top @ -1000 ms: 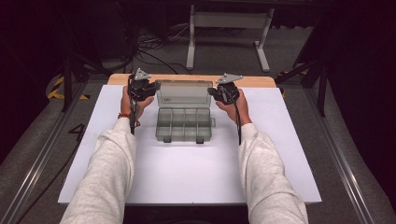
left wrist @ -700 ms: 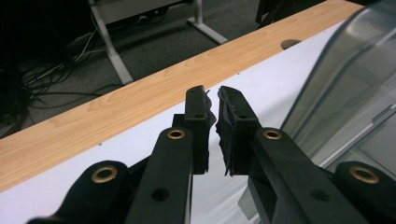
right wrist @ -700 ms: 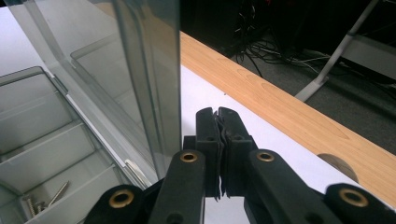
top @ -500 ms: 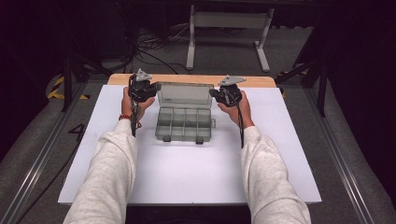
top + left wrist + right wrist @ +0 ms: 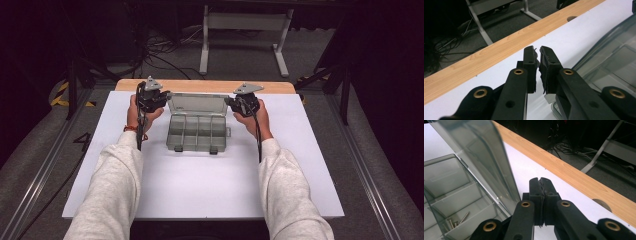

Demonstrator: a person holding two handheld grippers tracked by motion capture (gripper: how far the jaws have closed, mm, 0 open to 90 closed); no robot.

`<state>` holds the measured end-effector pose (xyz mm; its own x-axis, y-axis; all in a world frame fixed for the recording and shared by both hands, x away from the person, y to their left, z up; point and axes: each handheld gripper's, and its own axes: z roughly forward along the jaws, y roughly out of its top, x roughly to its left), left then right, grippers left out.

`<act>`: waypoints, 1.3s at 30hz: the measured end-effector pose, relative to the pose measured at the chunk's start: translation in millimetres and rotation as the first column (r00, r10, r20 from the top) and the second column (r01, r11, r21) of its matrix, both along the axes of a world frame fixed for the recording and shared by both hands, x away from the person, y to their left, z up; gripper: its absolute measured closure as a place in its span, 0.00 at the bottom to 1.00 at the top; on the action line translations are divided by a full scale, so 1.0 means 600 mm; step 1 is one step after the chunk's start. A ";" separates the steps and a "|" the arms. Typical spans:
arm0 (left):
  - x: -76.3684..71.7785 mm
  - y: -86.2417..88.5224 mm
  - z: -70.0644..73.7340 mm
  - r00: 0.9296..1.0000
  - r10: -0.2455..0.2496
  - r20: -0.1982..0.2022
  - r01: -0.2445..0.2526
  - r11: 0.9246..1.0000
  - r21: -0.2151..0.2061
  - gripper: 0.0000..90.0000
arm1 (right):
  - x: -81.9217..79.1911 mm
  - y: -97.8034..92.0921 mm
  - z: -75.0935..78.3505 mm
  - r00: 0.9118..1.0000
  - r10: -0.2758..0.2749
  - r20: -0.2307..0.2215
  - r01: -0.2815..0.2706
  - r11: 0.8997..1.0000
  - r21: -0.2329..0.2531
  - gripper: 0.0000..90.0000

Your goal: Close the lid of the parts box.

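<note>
A clear plastic compartment box (image 5: 196, 134) lies on the white table top, its lid (image 5: 197, 104) standing open at the back. My left gripper (image 5: 159, 96) is held just beside the lid's left end, and my right gripper (image 5: 234, 101) just beside its right end. In the left gripper view the black jaws (image 5: 537, 53) are shut with nothing between them, and the lid (image 5: 609, 57) lies to their right. In the right gripper view the jaws (image 5: 540, 181) are pressed together, and the lid (image 5: 481, 152) rises to their left. Several screws (image 5: 456, 220) lie in one compartment.
A wooden strip (image 5: 205, 85) runs along the far edge of the white table top (image 5: 200, 185). Beyond it are a grey floor, cables and a white metal stand (image 5: 245, 22). Metal rails run along both sides of the table.
The right gripper has sunk slightly toward the table. The left gripper and the box have kept their places.
</note>
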<state>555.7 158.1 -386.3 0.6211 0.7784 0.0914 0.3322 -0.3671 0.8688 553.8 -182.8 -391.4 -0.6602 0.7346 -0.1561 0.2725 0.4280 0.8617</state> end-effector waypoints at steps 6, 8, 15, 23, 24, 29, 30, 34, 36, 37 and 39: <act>-0.008 0.002 0.001 1.000 -0.013 0.002 0.013 1.000 0.007 0.92 | -0.006 0.000 0.003 1.000 0.003 0.004 -0.003 1.000 -0.005 0.99; -0.011 0.002 0.001 1.000 -0.015 0.000 0.015 1.000 0.007 0.92 | -0.008 0.000 0.004 1.000 -0.002 0.009 0.002 1.000 -0.005 0.99; -0.024 0.008 -0.001 1.000 -0.030 0.008 0.030 0.999 0.036 0.91 | -0.019 -0.001 0.018 0.999 0.004 0.034 -0.004 1.000 -0.016 0.99; -0.036 0.023 0.003 0.999 -0.049 0.010 0.048 0.997 0.059 0.89 | -0.029 0.003 0.018 0.999 0.025 0.032 -0.025 1.000 0.000 1.00; -0.037 0.024 0.005 0.999 -0.051 0.015 0.050 0.997 0.052 0.89 | -0.030 0.003 0.018 0.999 0.030 0.032 -0.030 1.000 0.001 1.00; -0.038 0.028 0.008 0.999 -0.039 0.026 0.038 0.998 0.042 0.89 | -0.033 0.006 0.018 0.999 0.042 0.030 -0.042 0.999 0.004 1.00; -0.038 0.027 0.007 0.999 -0.043 0.025 0.042 0.998 0.038 0.89 | -0.034 0.006 0.018 0.999 0.046 0.029 -0.046 0.999 0.004 1.00; -0.041 0.021 0.010 0.997 -0.066 0.034 0.064 0.997 0.034 0.89 | -0.037 0.008 0.015 0.998 0.050 0.028 -0.050 0.999 0.009 1.00; -0.043 0.021 0.011 0.997 -0.073 0.032 0.072 0.997 0.027 0.89 | -0.039 0.008 0.014 0.998 0.053 0.024 -0.053 0.999 0.008 1.00; -0.043 0.021 0.012 0.996 -0.080 0.029 0.079 0.996 0.028 0.88 | -0.040 0.007 0.014 0.998 0.055 0.024 -0.055 0.998 0.001 1.00; -0.045 0.019 0.011 0.996 -0.087 0.026 0.086 0.996 0.028 0.88 | -0.042 0.005 0.015 0.998 0.054 0.026 -0.054 0.998 0.007 1.00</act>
